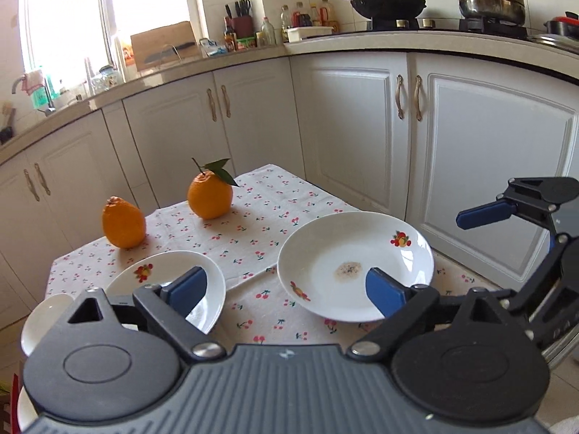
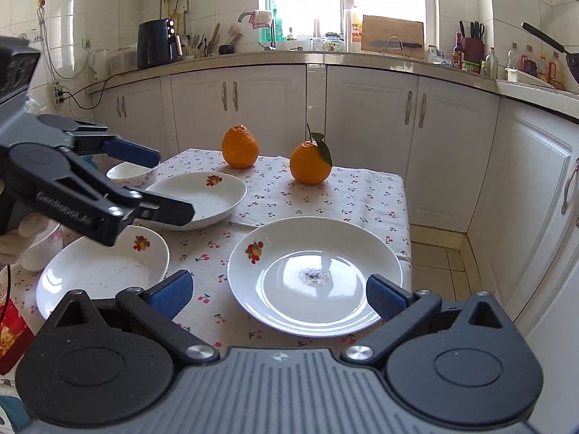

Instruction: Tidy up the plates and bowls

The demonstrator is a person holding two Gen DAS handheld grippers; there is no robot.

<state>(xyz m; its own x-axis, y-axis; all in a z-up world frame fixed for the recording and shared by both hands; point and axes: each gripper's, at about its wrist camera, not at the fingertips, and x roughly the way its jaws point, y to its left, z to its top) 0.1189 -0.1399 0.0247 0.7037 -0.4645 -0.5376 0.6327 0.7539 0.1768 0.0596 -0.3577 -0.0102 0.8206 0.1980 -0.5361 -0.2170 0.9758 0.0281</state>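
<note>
Both grippers empty, jaws apart, hovering over surface (image 2: 362, 188). Right gripper (image 2: 278, 294) lined up w/ dirty plate (image 2: 315, 275), prob. to grab it for stacking. Left gripper (image 1: 286, 289) between plates; other plates (image 2: 105, 271) & bowl (image 2: 132, 173) sit left, unstacked.

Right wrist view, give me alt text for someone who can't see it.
The open right gripper hovers over a large white plate with a small dark residue at its centre, on a cherry-print tablecloth. The left gripper, also open, reaches over two more plates and a small bowl. Two oranges stand behind, before white kitchen cabinets.
</note>
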